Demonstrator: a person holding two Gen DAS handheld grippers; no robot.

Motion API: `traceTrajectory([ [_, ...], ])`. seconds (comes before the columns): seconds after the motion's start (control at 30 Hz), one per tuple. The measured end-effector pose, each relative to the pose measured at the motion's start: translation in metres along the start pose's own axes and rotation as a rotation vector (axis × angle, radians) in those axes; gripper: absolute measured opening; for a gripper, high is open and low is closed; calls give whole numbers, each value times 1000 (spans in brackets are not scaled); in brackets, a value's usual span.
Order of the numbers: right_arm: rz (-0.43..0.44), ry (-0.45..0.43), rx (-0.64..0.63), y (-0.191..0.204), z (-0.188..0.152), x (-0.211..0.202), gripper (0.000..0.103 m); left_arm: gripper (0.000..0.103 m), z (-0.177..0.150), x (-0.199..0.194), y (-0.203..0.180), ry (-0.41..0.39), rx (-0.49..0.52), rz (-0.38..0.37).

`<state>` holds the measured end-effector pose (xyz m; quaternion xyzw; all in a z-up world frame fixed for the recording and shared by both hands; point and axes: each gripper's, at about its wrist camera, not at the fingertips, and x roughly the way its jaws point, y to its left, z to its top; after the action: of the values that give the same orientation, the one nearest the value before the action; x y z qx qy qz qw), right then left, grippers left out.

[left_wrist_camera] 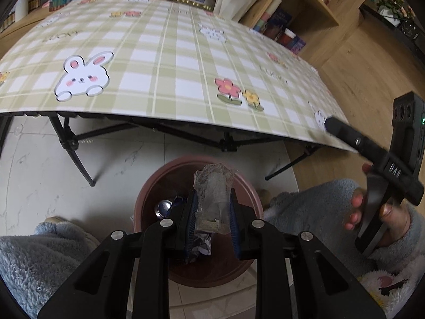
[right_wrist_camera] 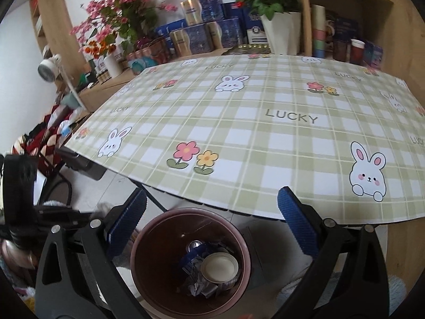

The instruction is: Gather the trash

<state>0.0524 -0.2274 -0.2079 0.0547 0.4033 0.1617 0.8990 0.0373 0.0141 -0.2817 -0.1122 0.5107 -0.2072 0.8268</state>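
Note:
My left gripper (left_wrist_camera: pixel 212 207) is shut on a crumpled clear plastic wrapper (left_wrist_camera: pixel 213 194) and holds it right above the brown trash bin (left_wrist_camera: pixel 148 194) on the floor. Inside the bin lie a metal can (left_wrist_camera: pixel 163 208) and crumpled wrappers. In the right wrist view my right gripper (right_wrist_camera: pixel 212 220) is open and empty, its blue pads (right_wrist_camera: pixel 127 220) wide apart over the same bin (right_wrist_camera: pixel 143 279). That bin holds a paper cup (right_wrist_camera: pixel 219 267), a can (right_wrist_camera: pixel 195 245) and foil scraps. The right gripper also shows in the left wrist view (left_wrist_camera: pixel 377 159), held in a hand.
The table with the green checked bunny cloth (right_wrist_camera: pixel 265 138) stands just beyond the bin, on black folding legs (left_wrist_camera: pixel 71 143). Shelves with boxes and flower pots (right_wrist_camera: pixel 281 32) stand behind it. Fuzzy blue sleeves and slippers (left_wrist_camera: pixel 34 255) flank the bin on the white tile floor.

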Motion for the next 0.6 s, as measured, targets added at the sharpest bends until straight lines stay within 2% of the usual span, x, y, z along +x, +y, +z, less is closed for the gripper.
traceTrajectory([
  [0.17,0,0,18,-7,2,3,97,27,0,11,-1,38,6,-8],
  [0.27,4,6,18,-6,2,6,97,45,1,14,-3,41,16,-3],
  [0.33,4,10,11,-5,1,8,97,61,2,14,-6,38,24,7],
  [0.4,-2,13,2,-2,1,8,97,72,3,13,-8,28,38,31],
  [0.43,-5,15,-4,-1,2,9,97,76,4,12,-9,21,43,46],
  [0.6,-15,21,-24,2,4,8,97,84,10,4,-13,-19,72,106],
])
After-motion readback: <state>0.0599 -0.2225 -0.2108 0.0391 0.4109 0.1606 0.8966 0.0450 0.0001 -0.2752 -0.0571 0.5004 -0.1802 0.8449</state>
